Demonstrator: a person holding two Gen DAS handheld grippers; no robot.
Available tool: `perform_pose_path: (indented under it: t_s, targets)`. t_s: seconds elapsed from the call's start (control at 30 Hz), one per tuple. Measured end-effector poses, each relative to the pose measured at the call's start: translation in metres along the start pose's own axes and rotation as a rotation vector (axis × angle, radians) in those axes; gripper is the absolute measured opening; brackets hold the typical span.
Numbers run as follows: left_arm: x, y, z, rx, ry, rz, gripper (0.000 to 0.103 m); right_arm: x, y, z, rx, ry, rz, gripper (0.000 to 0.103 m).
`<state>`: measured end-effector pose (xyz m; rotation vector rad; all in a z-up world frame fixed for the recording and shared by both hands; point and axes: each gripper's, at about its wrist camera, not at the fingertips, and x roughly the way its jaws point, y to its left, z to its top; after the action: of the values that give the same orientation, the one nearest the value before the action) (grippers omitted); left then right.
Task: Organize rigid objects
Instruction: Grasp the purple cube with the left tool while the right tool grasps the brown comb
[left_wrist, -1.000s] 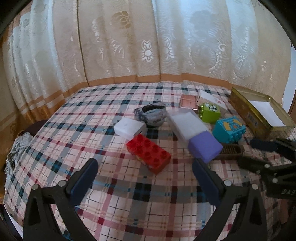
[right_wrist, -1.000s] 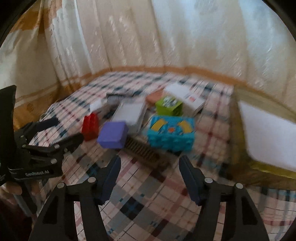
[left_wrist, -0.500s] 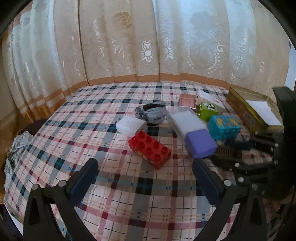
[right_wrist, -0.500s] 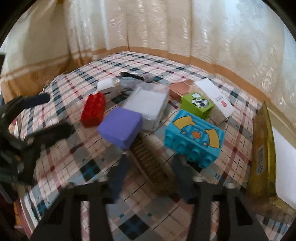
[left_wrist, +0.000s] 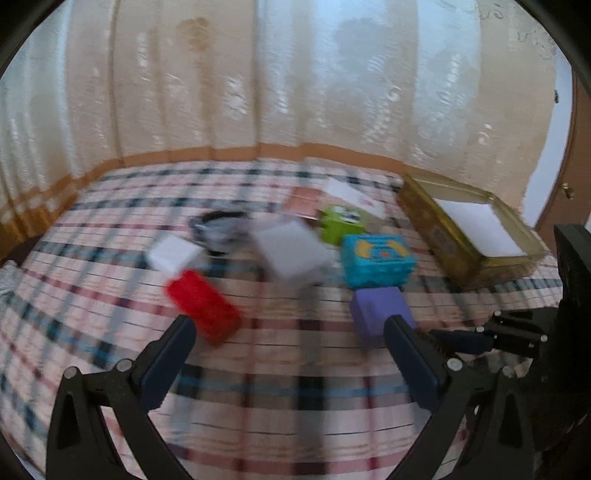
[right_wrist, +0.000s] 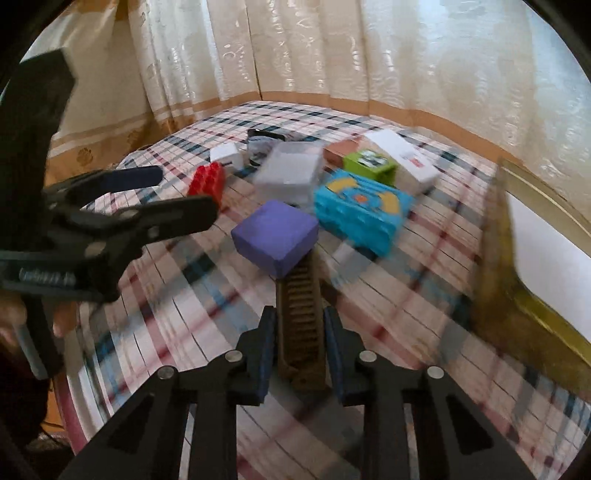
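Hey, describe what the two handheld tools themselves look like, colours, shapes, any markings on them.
Both look alike. The right tool has a black angular frame with triangular cut-outs, silver pivot screws, and two flat fingers faced with dark blue pads. The left tool has the same black frame, silver screws and blue-padded fingers. From the right wrist view, its black body carries small pale lettering, too blurred to read. No cables or sleeves show.

Home room, likely a bedroom: lace curtains, plaid-sheeted bed probably, toy blocks scattered.
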<state>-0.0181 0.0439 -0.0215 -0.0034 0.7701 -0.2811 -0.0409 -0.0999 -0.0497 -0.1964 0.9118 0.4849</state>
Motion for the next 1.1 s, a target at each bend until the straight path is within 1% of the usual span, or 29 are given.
perform_pose_path:
  t_s: [0.13, 0.27, 0.3, 0.37, 0.47, 0.5, 0.53, 0.6, 0.63, 0.7, 0.9, 1.1]
  targets:
    - [0.009, -0.026, -0.002, 0.024, 0.026, -0.057, 0.103, -0.008, -0.009, -0.009, 0.014, -0.009, 0.021, 0.028]
    - [0.013, -0.045, 0.003, 0.046, 0.037, -0.091, 0.103, -0.007, -0.007, -0.009, -0.003, -0.012, 0.01, 0.028]
    - [0.015, -0.048, 0.005, 0.042, 0.04, -0.099, 0.102, -0.007, -0.007, -0.009, -0.005, -0.013, 0.008, 0.028]
    - [0.021, -0.052, 0.007, 0.039, 0.054, -0.098, 0.096, -0.007, -0.008, -0.009, -0.003, -0.014, 0.012, 0.028]
    - [0.037, -0.055, 0.008, 0.043, 0.104, -0.103, 0.081, -0.007, -0.008, -0.01, -0.004, -0.015, 0.014, 0.028]
    - [0.042, -0.055, 0.007, 0.041, 0.118, -0.109, 0.069, -0.007, -0.008, -0.01, -0.004, -0.015, 0.015, 0.028]
    - [0.046, -0.055, 0.004, 0.039, 0.136, -0.127, 0.062, -0.007, -0.009, -0.01, -0.002, -0.015, 0.018, 0.028]
    - [0.046, -0.049, 0.003, 0.001, 0.132, -0.183, 0.056, -0.007, -0.008, -0.01, -0.001, -0.015, 0.02, 0.028]
    - [0.045, -0.046, 0.002, -0.008, 0.125, -0.188, 0.05, -0.007, -0.008, -0.01, -0.001, -0.016, 0.02, 0.028]
    - [0.042, -0.042, 0.003, -0.025, 0.111, -0.202, 0.043, -0.006, -0.008, -0.01, 0.0, -0.016, 0.02, 0.028]
    - [0.038, -0.037, 0.003, -0.027, 0.088, -0.17, 0.042, -0.005, -0.009, -0.01, 0.007, -0.02, 0.018, 0.028]
    - [0.026, -0.031, 0.008, -0.023, 0.046, -0.135, 0.042, -0.01, -0.012, -0.01, 0.019, -0.043, 0.004, 0.028]
